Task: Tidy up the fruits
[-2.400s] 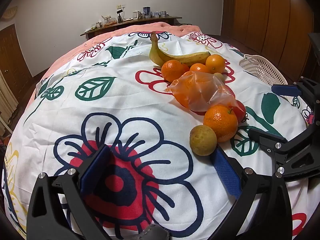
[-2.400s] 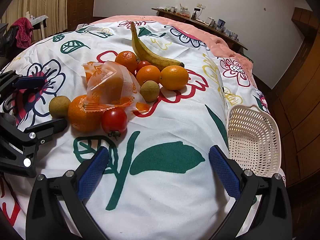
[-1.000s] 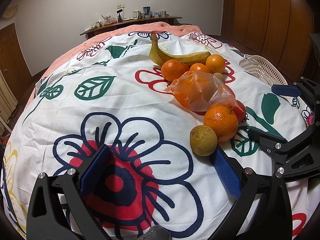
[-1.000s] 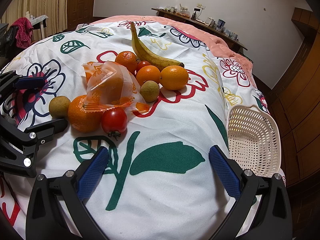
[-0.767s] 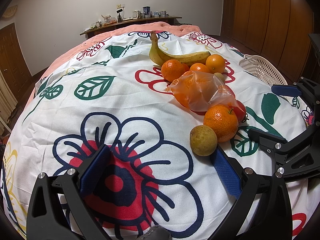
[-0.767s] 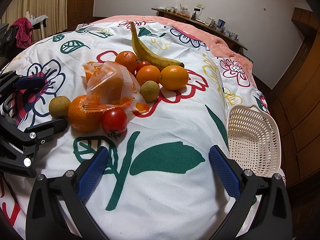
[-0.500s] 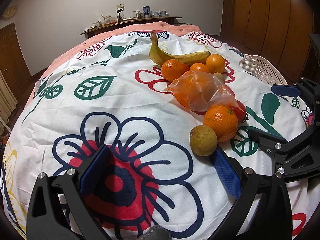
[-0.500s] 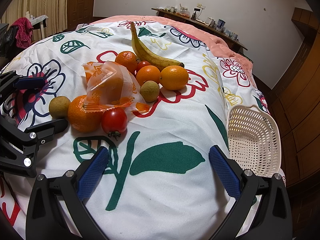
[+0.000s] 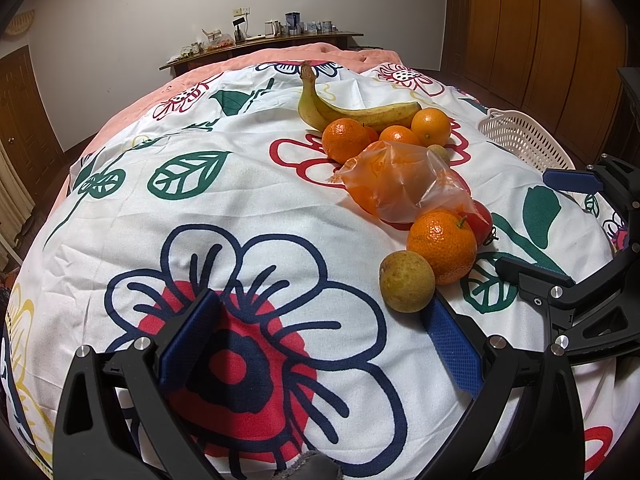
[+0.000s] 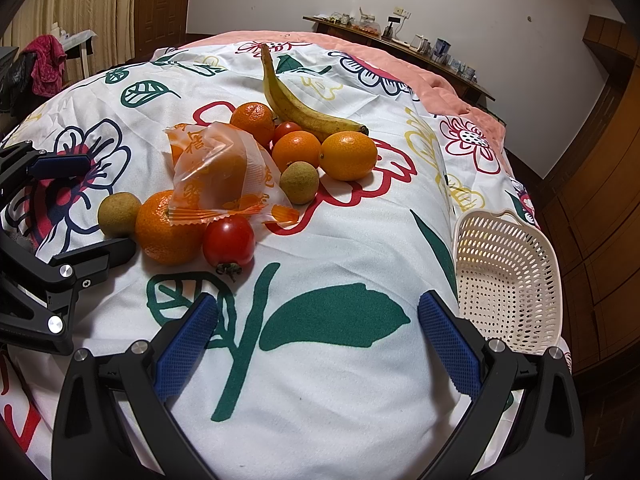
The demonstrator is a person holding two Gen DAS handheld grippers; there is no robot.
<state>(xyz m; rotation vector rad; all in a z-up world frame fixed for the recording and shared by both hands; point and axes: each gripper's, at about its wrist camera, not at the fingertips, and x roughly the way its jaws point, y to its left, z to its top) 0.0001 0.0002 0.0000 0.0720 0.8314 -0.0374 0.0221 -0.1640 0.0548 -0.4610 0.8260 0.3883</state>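
Fruit lies in a cluster on a floral tablecloth: a banana (image 10: 304, 110), several oranges (image 10: 168, 228), a bagged orange (image 10: 220, 176), a red tomato (image 10: 229, 241) and two small brown-green fruits (image 10: 118, 215). In the left wrist view the nearest brown-green fruit (image 9: 407, 281) sits just beyond my right finger pad (image 9: 452, 344), next to an orange (image 9: 442, 246). My left gripper (image 9: 320, 336) is open and empty. My right gripper (image 10: 318, 332) is open and empty over the cloth, with a white perforated basket (image 10: 504, 280) to its right.
The basket (image 9: 520, 140) stands empty at the table's right edge. A sideboard (image 9: 260, 46) with small items stands against the far wall. Wooden wardrobes (image 9: 540, 28) line the right side. Each gripper shows in the other's view, the right gripper (image 9: 568, 240) and the left gripper (image 10: 52, 216).
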